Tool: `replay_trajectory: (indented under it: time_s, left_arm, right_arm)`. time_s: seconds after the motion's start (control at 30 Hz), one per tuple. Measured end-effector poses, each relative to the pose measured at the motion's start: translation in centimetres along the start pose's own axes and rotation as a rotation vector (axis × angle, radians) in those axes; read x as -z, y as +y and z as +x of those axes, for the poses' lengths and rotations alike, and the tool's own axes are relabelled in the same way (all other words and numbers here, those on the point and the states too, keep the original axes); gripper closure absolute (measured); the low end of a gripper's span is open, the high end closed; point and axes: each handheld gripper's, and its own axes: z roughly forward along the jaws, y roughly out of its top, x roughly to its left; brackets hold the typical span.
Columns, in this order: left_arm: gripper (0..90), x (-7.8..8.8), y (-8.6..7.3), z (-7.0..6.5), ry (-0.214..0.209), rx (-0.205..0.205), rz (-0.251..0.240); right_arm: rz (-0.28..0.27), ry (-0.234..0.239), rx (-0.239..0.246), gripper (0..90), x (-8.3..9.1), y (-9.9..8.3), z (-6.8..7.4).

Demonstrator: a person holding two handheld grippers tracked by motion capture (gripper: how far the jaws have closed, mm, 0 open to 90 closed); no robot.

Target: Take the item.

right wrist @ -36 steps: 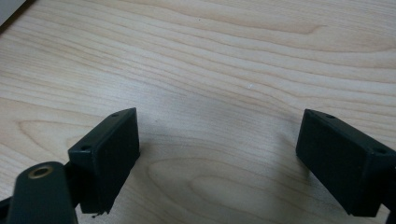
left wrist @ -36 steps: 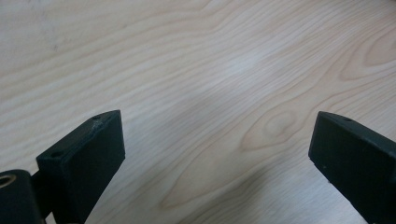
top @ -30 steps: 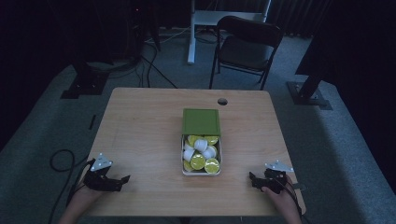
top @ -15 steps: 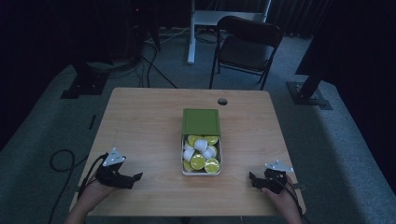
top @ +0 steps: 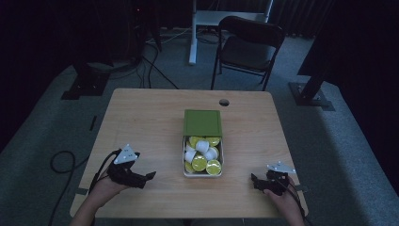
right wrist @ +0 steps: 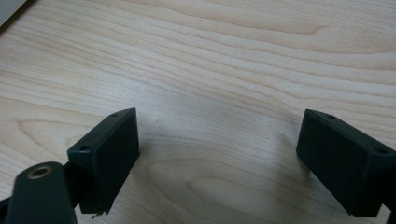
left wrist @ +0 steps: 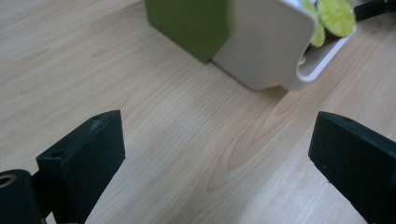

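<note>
A white box (top: 185, 160) with a green lid (top: 202, 123) slid half off sits at the table's middle; inside lie several yellow-green and white capsules (top: 199, 163). My left gripper (top: 149, 176) is held above the table's front left, open and empty, pointing toward the box. From the left gripper view the box's white wall (left wrist: 268, 44) and green lid (left wrist: 187, 23) lie ahead of the wide-apart jaws. My right gripper (top: 254, 180) rests at the front right, open, with bare wood between its jaws (right wrist: 219, 154).
The wooden table (top: 141, 122) has a cable hole (top: 224, 102) near its far edge. A dark folding chair (top: 247, 44) stands behind the table. Cables (top: 61, 162) trail on the grey carpet at left.
My left gripper has risen and moved right toward the box. The right gripper stays where it was.
</note>
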Motion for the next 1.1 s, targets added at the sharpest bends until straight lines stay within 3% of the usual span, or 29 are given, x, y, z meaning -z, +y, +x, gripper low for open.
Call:
replay_trajectory:
  time_s: [0.53, 1.1]
  left_arm:
    - [3.8, -1.6, 4.5, -2.4, -0.047, -0.080, -0.021]
    - [3.8, -3.6, 7.6, -4.5, -0.091, -0.144, -0.023]
  right_arm:
    - [0.000, 0.000, -0.001, 12.5, 0.0, 0.0, 0.0]
    - [-0.001, 0.000, 0.001, 12.5, 0.0, 0.0, 0.0]
